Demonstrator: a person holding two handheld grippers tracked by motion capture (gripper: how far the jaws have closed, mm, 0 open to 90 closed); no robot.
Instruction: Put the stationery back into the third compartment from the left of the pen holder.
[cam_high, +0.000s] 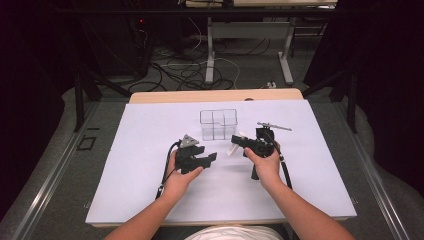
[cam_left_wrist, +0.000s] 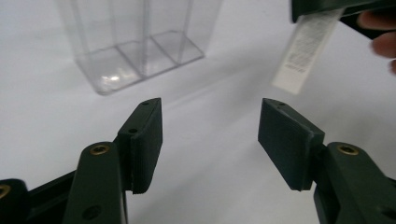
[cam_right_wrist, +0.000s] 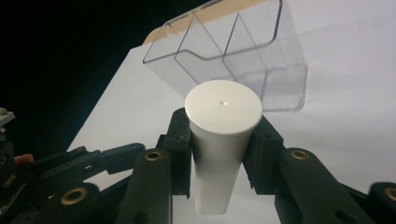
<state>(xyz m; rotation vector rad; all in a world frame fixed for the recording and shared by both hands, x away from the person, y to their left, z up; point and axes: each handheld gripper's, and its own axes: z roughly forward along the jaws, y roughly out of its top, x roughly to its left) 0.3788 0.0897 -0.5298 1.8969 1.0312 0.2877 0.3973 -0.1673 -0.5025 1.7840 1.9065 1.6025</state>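
A clear plastic box with several compartments stands upright at the middle back of the white sheet. My right gripper hovers just right of it, shut on a white tube. In the right gripper view the tube's round cap faces the camera, with the pads pressed against both sides and the box right behind it. My left gripper is lower and to the left of the box, open, with nothing between its pads. From there the tube's flat printed end hangs at the upper right, and the box stands ahead.
A white sheet covers the table, and its wooden edge shows at the back. Beyond it are floor cables and white desk legs. A cable trails from each gripper toward the person.
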